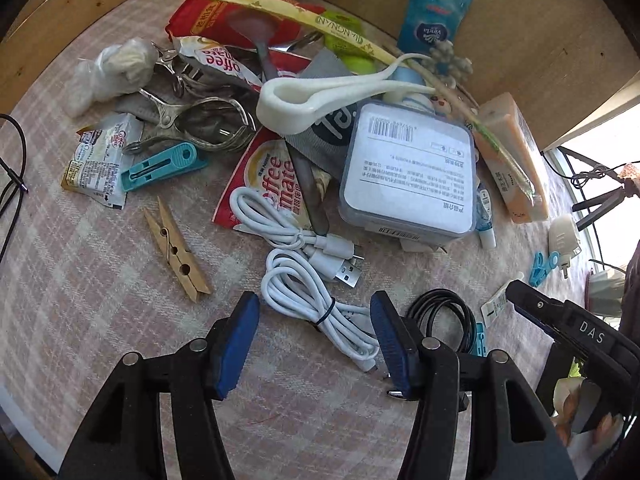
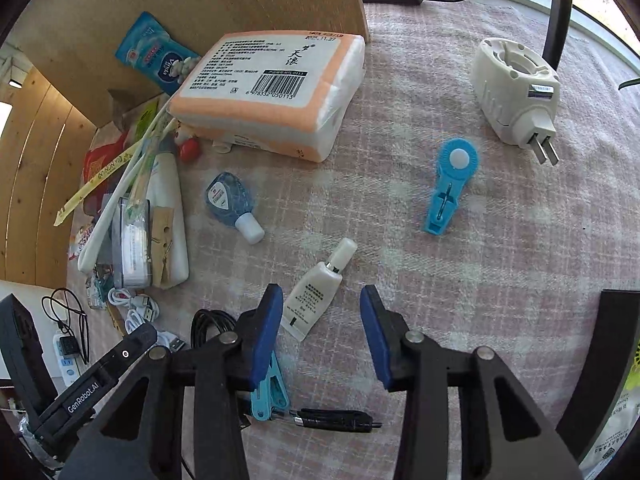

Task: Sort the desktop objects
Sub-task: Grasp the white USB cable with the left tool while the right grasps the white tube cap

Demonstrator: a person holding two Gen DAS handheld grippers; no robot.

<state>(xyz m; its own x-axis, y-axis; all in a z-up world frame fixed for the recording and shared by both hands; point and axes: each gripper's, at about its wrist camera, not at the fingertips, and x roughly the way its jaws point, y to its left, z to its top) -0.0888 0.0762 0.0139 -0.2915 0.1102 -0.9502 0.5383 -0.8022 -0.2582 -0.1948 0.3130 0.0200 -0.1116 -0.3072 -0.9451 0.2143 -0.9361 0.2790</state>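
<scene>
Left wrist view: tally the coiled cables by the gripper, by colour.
white cables: 2
black cable: 1
Total: 3

Left claw (image 1: 314, 334): black plastic arms, blue pads, silver rivets.
Right claw (image 2: 320, 330): same build; its side reads "DAS".

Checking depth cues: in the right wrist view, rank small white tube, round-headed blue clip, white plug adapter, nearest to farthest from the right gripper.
1. Small white tube, just ahead of the right gripper, left of centre.
2. Round-headed blue clip, farther, to the right.
3. White plug adapter, farthest, upper right.
</scene>
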